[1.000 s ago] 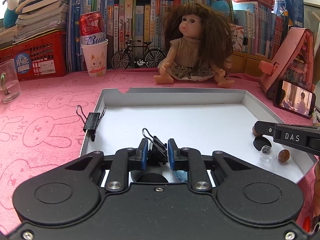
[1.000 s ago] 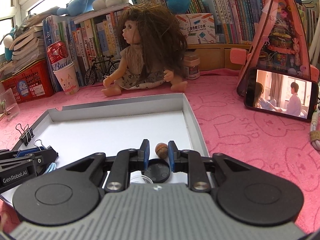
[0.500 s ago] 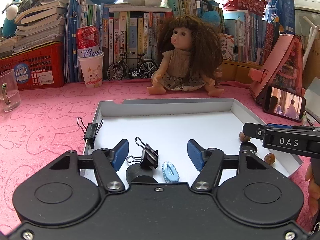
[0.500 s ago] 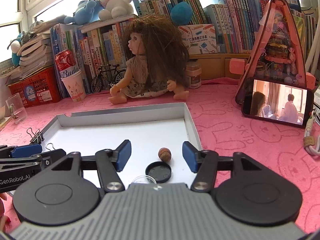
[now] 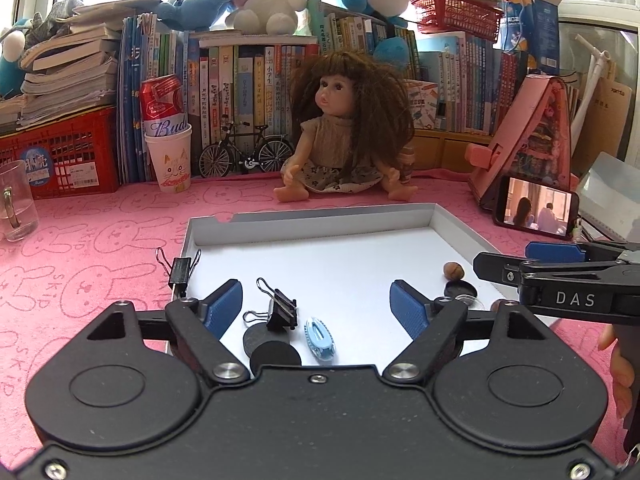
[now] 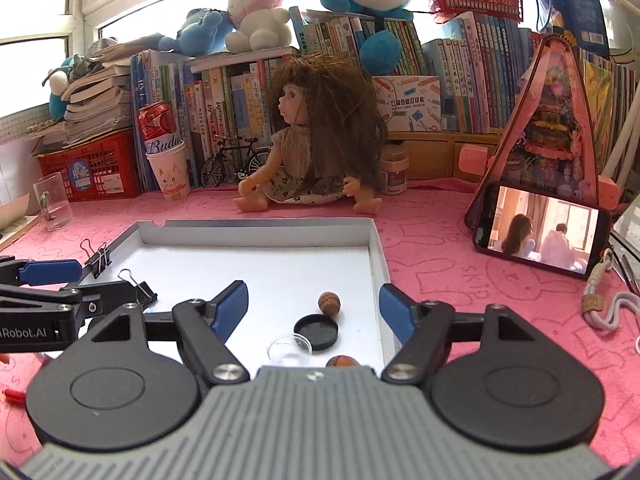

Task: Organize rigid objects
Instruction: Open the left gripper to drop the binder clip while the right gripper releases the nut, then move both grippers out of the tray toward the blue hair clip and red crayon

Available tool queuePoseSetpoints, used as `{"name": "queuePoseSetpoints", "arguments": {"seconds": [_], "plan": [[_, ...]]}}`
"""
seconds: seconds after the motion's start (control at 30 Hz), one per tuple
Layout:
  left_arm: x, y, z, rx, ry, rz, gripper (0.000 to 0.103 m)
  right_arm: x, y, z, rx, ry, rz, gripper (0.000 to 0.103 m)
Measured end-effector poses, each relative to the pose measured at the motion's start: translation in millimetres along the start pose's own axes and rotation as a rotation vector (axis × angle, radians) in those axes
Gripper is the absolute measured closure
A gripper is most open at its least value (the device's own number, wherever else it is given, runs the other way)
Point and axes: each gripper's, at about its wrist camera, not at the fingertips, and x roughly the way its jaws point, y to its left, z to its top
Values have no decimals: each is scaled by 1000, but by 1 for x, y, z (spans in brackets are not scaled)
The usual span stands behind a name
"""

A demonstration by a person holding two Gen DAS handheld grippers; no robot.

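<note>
the left gripper [image 5: 316, 306] is seen with its jaws spread wide, having just been opening, and nothing is pressed between the blue pads [image 5: 222, 308]. in the gap, on the white floor of the shallow tray [image 5: 312, 220], a black binder clip [image 5: 280, 312] is set down free, wire handles to the left; just near of it lie two dark round discs [image 5: 266, 346], and to its right a light blue oval hair clip [image 5: 320, 338]. a second binder clip [image 5: 181, 271] is clamped on the tray's left wall.

the right gripper [image 6: 312, 304] is likewise held wide, its jaws just opened and nothing gripped. beyond it in the tray's near right corner an acorn-like brown nut [image 6: 329, 303] rests, with a black round lid [image 6: 316, 331] just near of it, a clear round lid [image 6: 289, 350] touching that, and a second brown nut [image 6: 342, 361] at the near edge.

the binder clip is judged light, stiff and springy; it is best taken across its flat black body, not by the loose wire loops. the nuts are judged hard, smooth and prone to roll, so a centred pinch is called for. the clear lid is probably thin and slippery, and its rim is the place to take it.
</note>
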Motion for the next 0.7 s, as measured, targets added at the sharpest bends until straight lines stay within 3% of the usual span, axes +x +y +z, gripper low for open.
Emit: {"name": "queuePoseSetpoints", "arguments": {"seconds": [0.7], "plan": [[-57, -11, -34, 25, 9, -94, 21, -56, -3, -31, -66, -21, 18, 17]]}}
